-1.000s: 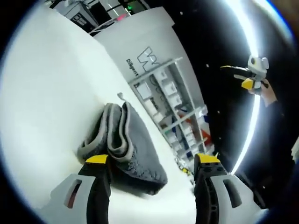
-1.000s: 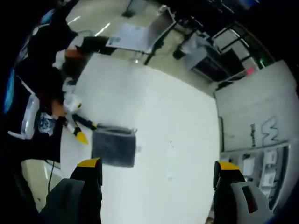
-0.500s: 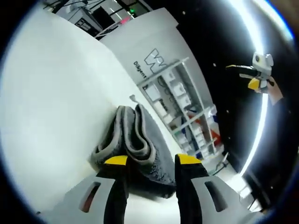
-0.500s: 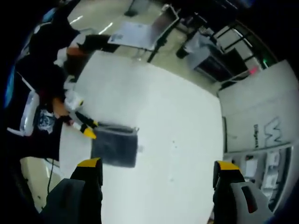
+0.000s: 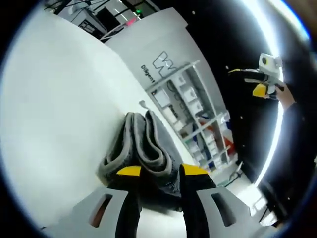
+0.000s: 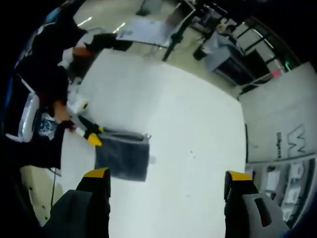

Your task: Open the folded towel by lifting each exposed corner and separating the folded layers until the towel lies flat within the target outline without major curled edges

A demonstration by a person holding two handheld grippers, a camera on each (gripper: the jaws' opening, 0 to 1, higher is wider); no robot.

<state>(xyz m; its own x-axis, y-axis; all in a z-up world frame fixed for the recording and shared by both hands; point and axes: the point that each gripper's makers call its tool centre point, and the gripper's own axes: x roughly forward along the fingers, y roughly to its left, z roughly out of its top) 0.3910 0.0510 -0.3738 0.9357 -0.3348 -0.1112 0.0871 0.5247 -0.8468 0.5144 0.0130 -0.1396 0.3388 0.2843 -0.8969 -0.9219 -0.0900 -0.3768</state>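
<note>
In the left gripper view I see my left gripper down at the near edge of the folded grey towel, its yellow-tipped jaws drawn close together and pinching the towel's stacked layers between them. The towel lies on the white tabletop, folded into several thick layers whose rounded, pale-trimmed edges face me; a small tag pokes out at its far end. Beyond the tabletop stands a white panel with dark lettering, and next to it a shelving unit holding boxes. High on the right of this view I can make out my right gripper against the dark background, held well above the tabletop.

In the right gripper view I look down from height. My right gripper has its jaws spread wide, with nothing between them. The towel reads as a dark rectangle near the left edge of the tabletop. The left gripper touches the towel's left corner, and the person holding it, in dark clothes, stands just beside that edge.
</note>
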